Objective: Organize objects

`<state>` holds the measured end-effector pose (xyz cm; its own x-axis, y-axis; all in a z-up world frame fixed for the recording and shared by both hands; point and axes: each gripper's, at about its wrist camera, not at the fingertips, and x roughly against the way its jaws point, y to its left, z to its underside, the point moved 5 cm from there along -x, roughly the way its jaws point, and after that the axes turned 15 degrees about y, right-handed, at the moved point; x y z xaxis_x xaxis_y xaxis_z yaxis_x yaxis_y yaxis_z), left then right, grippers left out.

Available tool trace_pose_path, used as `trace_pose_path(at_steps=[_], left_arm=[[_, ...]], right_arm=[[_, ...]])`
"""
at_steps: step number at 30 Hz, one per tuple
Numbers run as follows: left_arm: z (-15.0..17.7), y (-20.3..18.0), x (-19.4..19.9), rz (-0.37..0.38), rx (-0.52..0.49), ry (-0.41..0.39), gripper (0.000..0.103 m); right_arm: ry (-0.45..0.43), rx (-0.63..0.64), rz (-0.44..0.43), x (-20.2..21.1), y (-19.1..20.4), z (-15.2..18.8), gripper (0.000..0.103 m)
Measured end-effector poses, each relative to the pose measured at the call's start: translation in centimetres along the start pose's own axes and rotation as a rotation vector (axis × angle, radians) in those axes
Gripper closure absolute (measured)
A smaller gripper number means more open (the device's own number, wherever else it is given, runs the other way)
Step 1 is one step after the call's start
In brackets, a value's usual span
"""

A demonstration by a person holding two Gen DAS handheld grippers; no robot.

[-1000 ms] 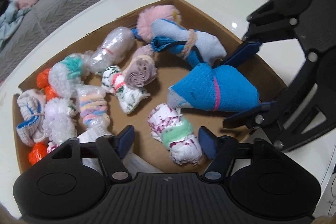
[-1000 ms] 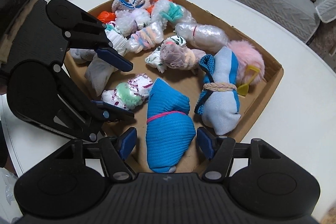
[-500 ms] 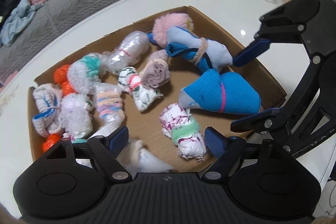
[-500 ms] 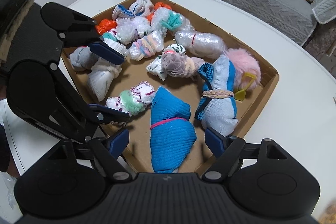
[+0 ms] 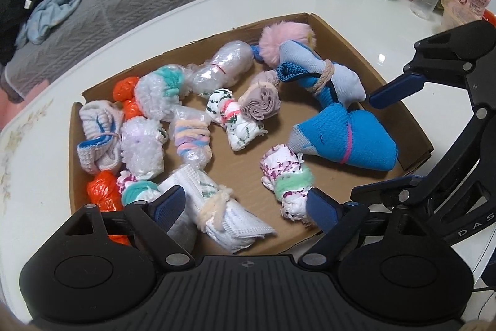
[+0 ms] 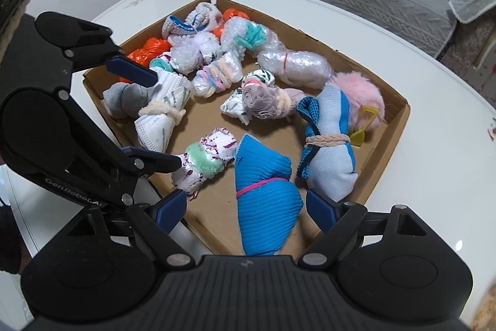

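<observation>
Bright even indoor light, soft shadows, ceiling-light glare on the glossy white table [image 5: 383,57], strong fisheye edge bending, sharp focus

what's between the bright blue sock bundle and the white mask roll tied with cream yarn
In the right wrist view, a white purple-speckled bundle with a mint-green band lies between the bright blue sock bundle and the white mask roll, on bare cardboard.

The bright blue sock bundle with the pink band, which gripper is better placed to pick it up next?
Right, probably. The right gripper has open jaws straddling the bright blue sock bundle at the cardboard tray's near edge. The left gripper is also open, but faces a white bundle tied with cream yarn instead.
</observation>
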<state>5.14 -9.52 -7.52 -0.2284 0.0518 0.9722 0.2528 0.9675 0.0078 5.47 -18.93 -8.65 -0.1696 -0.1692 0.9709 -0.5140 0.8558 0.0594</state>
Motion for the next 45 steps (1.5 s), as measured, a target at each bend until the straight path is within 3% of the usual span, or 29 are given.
trace_pose_path(at_steps=[12, 17, 21, 27, 29, 34, 40, 45], left_arm=[[0.9, 1.9, 1.9, -0.021, 0.120, -0.032, 0.002], [2.0, 3.3, 3.1, -0.067, 0.252, -0.037, 0.001], [3.1, 4.5, 4.8, -0.098, 0.363, -0.053, 0.001], [4.1, 4.5, 7.6, -0.154, 0.378, -0.079, 0.001], [4.3, 4.6, 8.0, -0.167, 0.374, -0.084, 0.001], [4.8, 5.4, 7.5, -0.115, 0.412, -0.105, 0.001], [4.6, 5.0, 6.7, -0.195, 0.374, -0.097, 0.001], [4.5, 5.3, 6.4, -0.180, 0.383, -0.095, 0.001]], right_arm=[[-0.034, -0.100, -0.037, 1.5, 0.5, 0.6, 0.019], [-0.066, -0.171, -0.011, 2.6, 1.5, 0.4, 0.014], [-0.110, -0.315, -0.041, 3.8, 1.5, 0.8, 0.005], [-0.144, -0.454, -0.039, 4.2, 1.8, 1.3, 0.002], [-0.156, -0.458, -0.033, 4.2, 1.8, 1.1, 0.001], [-0.182, -0.434, -0.033, 4.2, 1.9, 0.7, 0.001], [-0.157, -0.423, -0.002, 3.3, 1.7, 0.3, 0.001], [-0.154, -0.415, 0.004, 3.2, 1.7, 0.1, 0.001]])
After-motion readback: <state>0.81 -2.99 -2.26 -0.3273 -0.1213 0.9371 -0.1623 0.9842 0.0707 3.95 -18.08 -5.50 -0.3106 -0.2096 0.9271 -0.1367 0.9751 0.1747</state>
